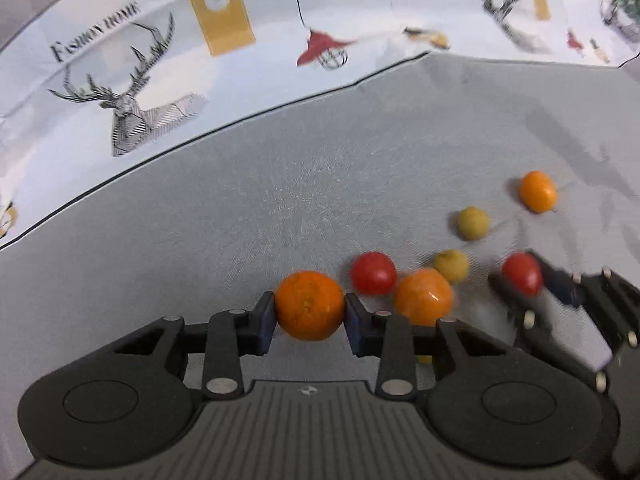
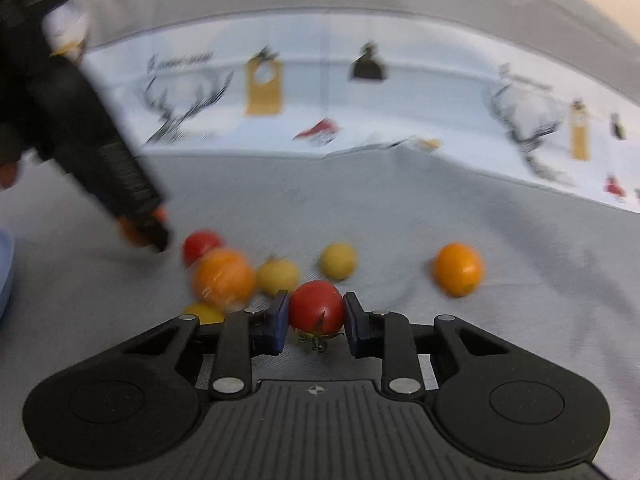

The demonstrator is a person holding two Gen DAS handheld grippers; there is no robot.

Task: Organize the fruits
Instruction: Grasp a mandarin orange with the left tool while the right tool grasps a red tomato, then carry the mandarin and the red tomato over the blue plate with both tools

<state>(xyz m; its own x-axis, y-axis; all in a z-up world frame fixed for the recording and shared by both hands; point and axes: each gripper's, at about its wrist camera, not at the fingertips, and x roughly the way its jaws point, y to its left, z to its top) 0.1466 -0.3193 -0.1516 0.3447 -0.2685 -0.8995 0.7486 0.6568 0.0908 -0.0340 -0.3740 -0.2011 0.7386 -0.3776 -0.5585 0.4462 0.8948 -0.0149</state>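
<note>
1. Nearest the left wrist camera, we had the left gripper (image 1: pixel 310 312) clamped on an orange (image 1: pixel 310 306), its blue pads pressing both sides of the fruit.
2. Nearest the right wrist camera, our right gripper (image 2: pixel 316 316) was closed on a red tomato (image 2: pixel 317 307), stem end turned down toward the camera.
3. Just past the held orange, a second orange (image 1: pixel 424 297) lay on the grey cloth (image 1: pixel 280 184), with another red tomato (image 1: pixel 373 273) close beside it on the left.
4. Beside those sat a yellow-green fruit (image 1: pixel 452 266), and a little farther a second one (image 1: pixel 473 223); the blur kept us from telling what kind they were.
5. A small yellow fruit (image 2: pixel 204 313) showed partly behind the right gripper's left linkage.
6. Farther out to the right, a third orange (image 1: pixel 538 192) lay apart from the cluster.
7. In the right wrist view, the left gripper appeared at the left as a dark, blurred shape above the cloth.
8. Beyond the grey cloth, a white printed cloth (image 1: pixel 160 60) with deer heads and tags covered the far part of the surface.
</note>
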